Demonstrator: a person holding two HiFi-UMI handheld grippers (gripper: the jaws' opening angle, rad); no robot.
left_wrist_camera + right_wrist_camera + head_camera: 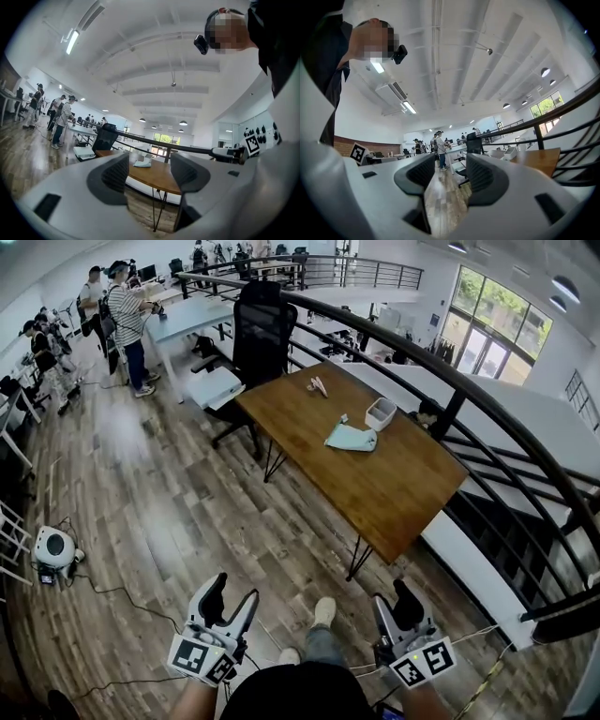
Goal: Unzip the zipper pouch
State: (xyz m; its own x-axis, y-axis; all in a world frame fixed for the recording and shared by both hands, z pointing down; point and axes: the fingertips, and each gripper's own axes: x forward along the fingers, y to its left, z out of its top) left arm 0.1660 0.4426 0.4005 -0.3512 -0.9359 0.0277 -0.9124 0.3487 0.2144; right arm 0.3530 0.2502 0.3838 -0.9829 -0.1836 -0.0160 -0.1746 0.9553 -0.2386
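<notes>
Wood-plank floor [141, 521], big open office, black railing [461, 390] curving on the right.

Head view: brown wooden counter [394, 484] w/ pale teal zipper pouch [351, 437] lying flat on it, white box [380, 413] just beside, black chair [261, 329] at the far end. Left claw [230, 598] & right claw [394, 606] are low in frame, well apart from the counter.

Left gripper view: jaws apart, empty; pouch seen far off through the gap.

Right gripper view: jaws apart, empty; floor beyond.

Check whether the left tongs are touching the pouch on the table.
Apart. The head view shows the left tongs over the floor, far from the pouch on the table.
</notes>
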